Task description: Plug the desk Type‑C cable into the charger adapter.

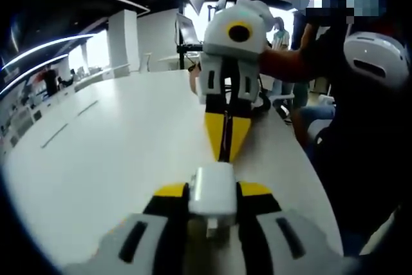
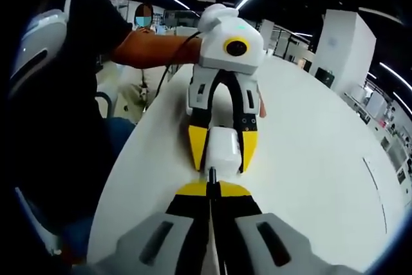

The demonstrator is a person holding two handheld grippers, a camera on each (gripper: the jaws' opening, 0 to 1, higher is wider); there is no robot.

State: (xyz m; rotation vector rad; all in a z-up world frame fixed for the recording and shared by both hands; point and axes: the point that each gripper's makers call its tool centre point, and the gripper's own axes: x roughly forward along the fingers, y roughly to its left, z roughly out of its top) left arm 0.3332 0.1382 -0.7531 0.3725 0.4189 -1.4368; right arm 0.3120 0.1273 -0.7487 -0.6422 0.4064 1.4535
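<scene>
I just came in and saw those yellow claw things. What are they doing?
A person is holding two grippers over a white table and pointing them at each other. The left gripper is clamped on a white charger adapter. The right gripper is pinching a thin dark Type-C cable, with its tip right at the adapter's face. Whether the plug is in yet is too hard to tell.

Both grippers have white bodies, black arms and yellow-tipped fingers (image 2: 197,147); the person (image 2: 84,82) wears dark clothing.
</scene>
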